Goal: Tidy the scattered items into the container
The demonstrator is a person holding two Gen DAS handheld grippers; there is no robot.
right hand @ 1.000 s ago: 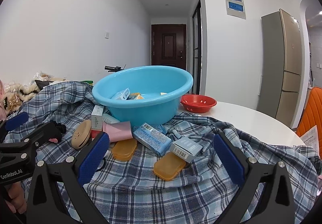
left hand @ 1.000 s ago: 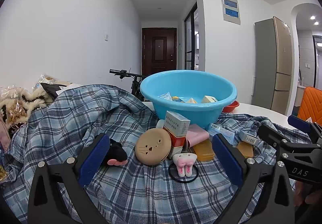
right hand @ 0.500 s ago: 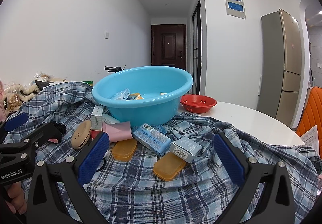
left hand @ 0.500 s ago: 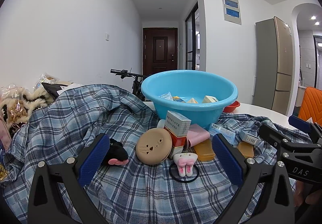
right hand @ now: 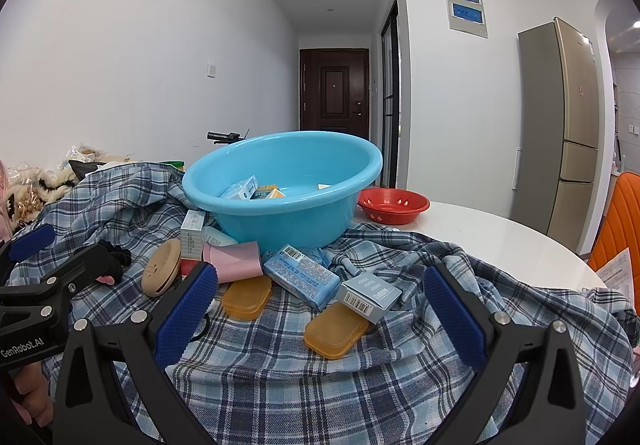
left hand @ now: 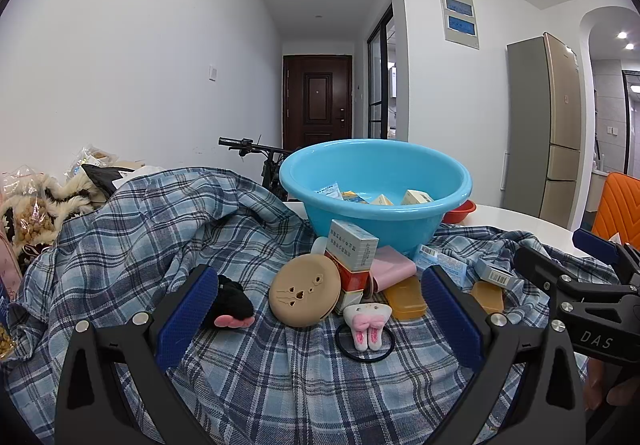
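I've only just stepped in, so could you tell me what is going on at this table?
A person holds a gripper in each hand, tidying small items into the blue basin, which already holds a few boxes. Both the left gripper and right gripper are open and empty, hovering over the plaid cloth. Orange cases, a blue packet, a pink pouch and a round tan case lie outside the basin.

So the count: one blue basin (right hand: 280, 213) ahead of the tongs with at least four small boxes (left hand: 416, 197) in it. Between the tongs' tips: two orange plastic cases (right hand: 335, 330), three loose boxes (right hand: 302, 279), one tan round compact (left hand: 304, 297), one pink roll (right hand: 232, 261), one bunny hair tie (left hand: 368, 325). One red bowl (right hand: 394, 201) behind.
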